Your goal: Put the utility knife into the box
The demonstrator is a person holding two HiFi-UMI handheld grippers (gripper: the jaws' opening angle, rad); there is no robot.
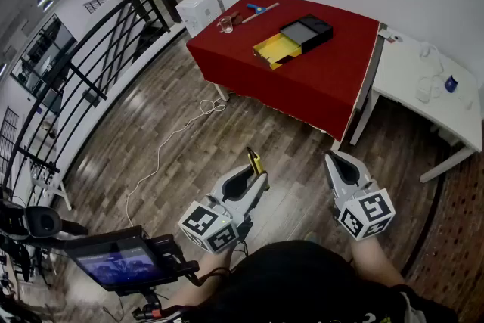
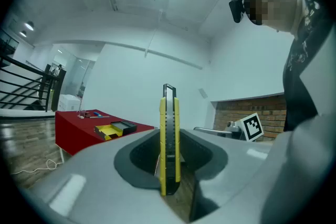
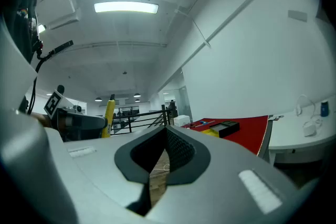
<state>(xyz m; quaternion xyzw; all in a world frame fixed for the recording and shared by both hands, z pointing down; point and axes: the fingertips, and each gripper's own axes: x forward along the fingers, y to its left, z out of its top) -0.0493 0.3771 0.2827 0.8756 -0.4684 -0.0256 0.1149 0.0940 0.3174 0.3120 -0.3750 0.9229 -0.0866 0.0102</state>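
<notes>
A yellow and black utility knife [image 1: 255, 160] stands between the jaws of my left gripper [image 1: 257, 176], which is shut on it low over the wooden floor. The left gripper view shows the knife [image 2: 169, 139] upright in the gripper [image 2: 169, 173]. The open box [image 1: 293, 41], a yellow tray half out of a black sleeve, lies on the red table [image 1: 318, 83] far ahead. My right gripper [image 1: 336, 161] hangs beside the left one, shut on nothing [image 3: 159, 160]. From the right gripper view the box [image 3: 223, 127] is ahead to the right and the knife [image 3: 108, 118] to the left.
A glass [image 1: 225, 24] and a blue tool [image 1: 259, 8] lie at the table's far left. A white unit [image 1: 198, 11] stands behind it, a white desk [image 1: 423, 91] to its right. A cable [image 1: 178, 134] trails on the floor. A black railing [image 1: 91, 64] runs along the left; a screen [image 1: 113, 262] sits near me.
</notes>
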